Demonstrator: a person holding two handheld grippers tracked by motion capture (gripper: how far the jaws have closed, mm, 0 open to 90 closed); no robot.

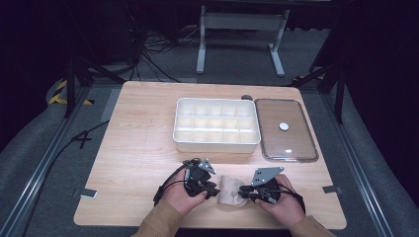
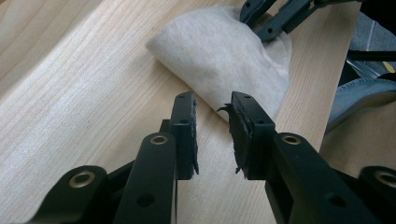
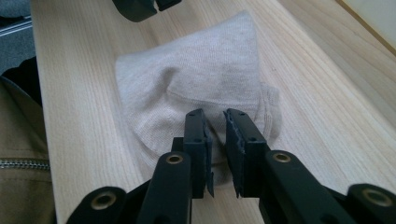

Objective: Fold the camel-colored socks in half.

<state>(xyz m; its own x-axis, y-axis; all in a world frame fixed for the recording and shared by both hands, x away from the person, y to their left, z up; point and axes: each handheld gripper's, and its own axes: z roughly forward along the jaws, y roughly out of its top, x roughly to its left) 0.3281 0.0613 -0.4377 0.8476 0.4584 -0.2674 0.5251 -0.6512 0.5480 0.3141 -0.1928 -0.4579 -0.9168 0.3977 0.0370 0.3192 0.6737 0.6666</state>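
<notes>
A beige folded sock (image 1: pixel 230 190) lies on the wooden table near its front edge, between my two grippers. My left gripper (image 1: pixel 213 191) is at the sock's left side. In the left gripper view its jaws (image 2: pixel 212 105) stand open, with the tips just short of the edge of the sock (image 2: pixel 224 51). My right gripper (image 1: pixel 243 192) is at the sock's right side. In the right gripper view its jaws (image 3: pixel 215 119) are a narrow gap apart over the folded edge of the sock (image 3: pixel 201 70), and the pads do not press on it.
A white tray (image 1: pixel 216 144) with several compartments stands at the middle of the table. A clear lid (image 1: pixel 286 143) with a white knob lies to its right. The table's front edge runs close behind my hands. A tan sleeve (image 3: pixel 18 163) is nearby.
</notes>
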